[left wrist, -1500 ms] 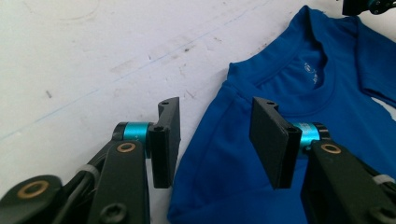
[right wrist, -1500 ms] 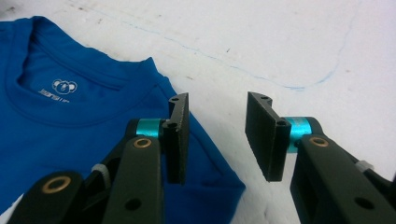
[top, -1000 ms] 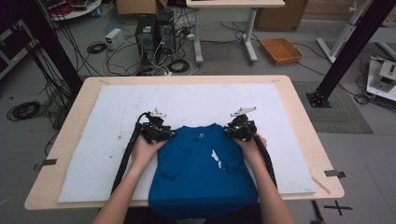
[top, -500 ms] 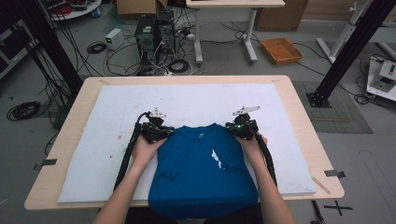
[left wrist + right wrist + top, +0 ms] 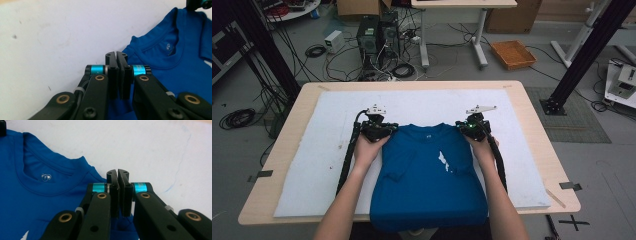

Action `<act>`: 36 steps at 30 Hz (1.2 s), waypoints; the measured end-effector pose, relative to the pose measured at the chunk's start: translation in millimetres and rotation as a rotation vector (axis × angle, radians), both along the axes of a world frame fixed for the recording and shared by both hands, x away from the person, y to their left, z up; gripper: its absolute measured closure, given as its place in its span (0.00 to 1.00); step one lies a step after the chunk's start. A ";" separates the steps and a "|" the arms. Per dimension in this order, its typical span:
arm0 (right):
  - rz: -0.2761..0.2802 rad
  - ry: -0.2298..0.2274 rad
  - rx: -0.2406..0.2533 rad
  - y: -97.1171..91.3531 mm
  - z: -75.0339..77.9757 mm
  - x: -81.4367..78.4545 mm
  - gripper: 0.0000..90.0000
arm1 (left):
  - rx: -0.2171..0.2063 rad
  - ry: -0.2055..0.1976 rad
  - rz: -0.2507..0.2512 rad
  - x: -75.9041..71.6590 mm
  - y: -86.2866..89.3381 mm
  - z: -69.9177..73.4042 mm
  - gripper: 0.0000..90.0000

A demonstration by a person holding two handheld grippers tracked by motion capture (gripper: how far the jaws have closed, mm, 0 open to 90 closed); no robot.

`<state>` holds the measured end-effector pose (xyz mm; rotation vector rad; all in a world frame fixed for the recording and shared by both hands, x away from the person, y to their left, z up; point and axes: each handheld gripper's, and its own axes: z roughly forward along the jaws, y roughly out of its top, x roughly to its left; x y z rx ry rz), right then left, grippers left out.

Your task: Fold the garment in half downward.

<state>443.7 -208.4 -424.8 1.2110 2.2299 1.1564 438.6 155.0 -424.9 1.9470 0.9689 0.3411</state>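
Observation:
A blue T-shirt (image 5: 427, 175) with a small white print lies on the white mat (image 5: 312, 165), collar away from the person, its lower part hanging over the table's near edge. My left gripper (image 5: 388, 128) is shut on the shirt's left shoulder (image 5: 132, 53), jaws pressed together with blue cloth between them. At the opposite shoulder (image 5: 96, 176), my right gripper (image 5: 460, 126) is likewise shut on the cloth. The round collar (image 5: 47, 185) with a small logo lies flat between the two grippers. The far gripper's tip (image 5: 197, 3) shows at the left gripper view's top right corner.
The mat covers most of a wooden table (image 5: 537, 130). Bare mat stretches beyond the collar and to both sides. Past the table stand computer towers (image 5: 374, 35), floor cables, a desk leg and an orange tray (image 5: 513, 53). Black frame posts (image 5: 584, 55) rise at right.
Both grippers have edged slightly forward with the shirt shoulders; the shirt lies a little farther up the mat. Jaws stay shut.

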 end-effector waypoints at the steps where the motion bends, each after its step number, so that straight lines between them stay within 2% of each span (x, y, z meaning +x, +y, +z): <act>1: 0.004 -0.017 0.005 -1.7 3.5 -1.8 0.98 | 0.006 0.001 -0.002 -0.7 1.1 0.6 0.97; 4: 0.006 -0.022 0.014 -3.8 8.3 -6.1 0.98 | 0.011 -0.001 -0.016 -3.7 3.6 3.9 0.97; 7: 0.010 -0.038 0.019 -3.7 13.2 -10.2 0.98 | 0.007 -0.029 -0.029 -8.9 2.8 10.9 0.98; 15: 0.016 -0.059 0.052 -4.9 22.8 -24.3 0.98 | -0.001 -0.057 -0.061 -22.0 4.8 23.9 0.98; 20: 0.023 -0.079 0.087 -11.5 28.5 -42.3 0.98 | -0.003 -0.089 -0.095 -36.7 4.9 33.8 0.98; 22: 0.025 -0.083 0.091 -12.5 29.8 -45.9 0.98 | -0.023 -0.096 -0.105 -43.0 6.6 34.9 0.97; 25: 0.039 -0.091 0.102 -14.5 32.6 -59.7 0.98 | -0.016 -0.100 -0.122 -56.4 10.9 33.6 0.97; 29: 0.049 -0.102 0.107 -15.0 33.3 -70.9 0.98 | -0.025 -0.109 -0.130 -65.4 13.2 34.5 0.98; 31: 0.060 -0.111 0.110 -15.4 34.7 -82.6 0.98 | -0.028 -0.117 -0.142 -71.9 13.8 36.4 0.98; 36: 0.076 -0.114 0.113 -17.3 35.0 -97.3 0.98 | 0.000 -0.130 -0.190 -92.3 13.4 39.0 0.98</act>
